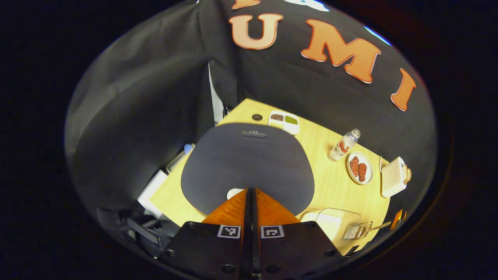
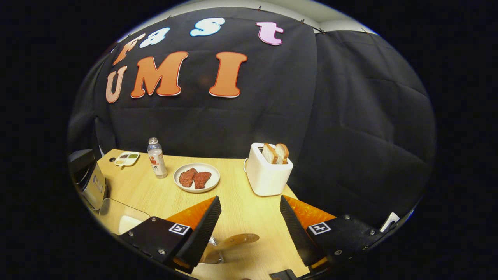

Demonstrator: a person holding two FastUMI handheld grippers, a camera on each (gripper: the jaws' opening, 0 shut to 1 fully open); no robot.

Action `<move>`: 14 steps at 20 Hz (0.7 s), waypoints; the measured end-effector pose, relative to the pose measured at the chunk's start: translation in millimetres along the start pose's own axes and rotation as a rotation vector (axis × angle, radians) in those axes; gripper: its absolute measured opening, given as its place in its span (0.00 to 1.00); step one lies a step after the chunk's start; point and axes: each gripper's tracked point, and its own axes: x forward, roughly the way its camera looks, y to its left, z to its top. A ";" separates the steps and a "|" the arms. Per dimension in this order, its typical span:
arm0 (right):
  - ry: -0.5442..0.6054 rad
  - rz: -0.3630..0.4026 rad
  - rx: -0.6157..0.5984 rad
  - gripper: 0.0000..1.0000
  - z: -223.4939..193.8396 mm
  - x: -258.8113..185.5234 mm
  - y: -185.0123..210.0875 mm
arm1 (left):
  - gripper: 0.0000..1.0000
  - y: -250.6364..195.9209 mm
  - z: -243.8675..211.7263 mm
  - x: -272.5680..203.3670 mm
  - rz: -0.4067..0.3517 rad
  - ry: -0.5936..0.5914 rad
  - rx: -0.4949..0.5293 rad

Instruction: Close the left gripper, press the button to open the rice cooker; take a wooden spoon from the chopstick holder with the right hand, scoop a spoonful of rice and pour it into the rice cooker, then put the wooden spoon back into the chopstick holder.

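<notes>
- Step in hand — pressing the button: the left gripper (image 1: 251,194), fingers pressed together on nothing, points down over the cooker (image 1: 249,167), lid down, at the table's (image 1: 330,182) left edge.
- The right gripper (image 2: 249,217) gapes wide, empty, over the spoon (image 2: 233,241) in its holder (image 2: 212,254) at the near edge.
- Next, probably: find the button and push down.

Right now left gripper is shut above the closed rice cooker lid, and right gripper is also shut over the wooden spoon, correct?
Not quite. The right gripper is open, its fingers spread wide above the wooden spoon, per the right gripper view. The left gripper is shut above the rice cooker lid.
</notes>
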 end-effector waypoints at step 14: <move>0.301 0.137 0.269 0.83 -95.6 17.6 24.3 | 0.27 -19.2 62.7 -66.7 -0.041 -0.373 0.015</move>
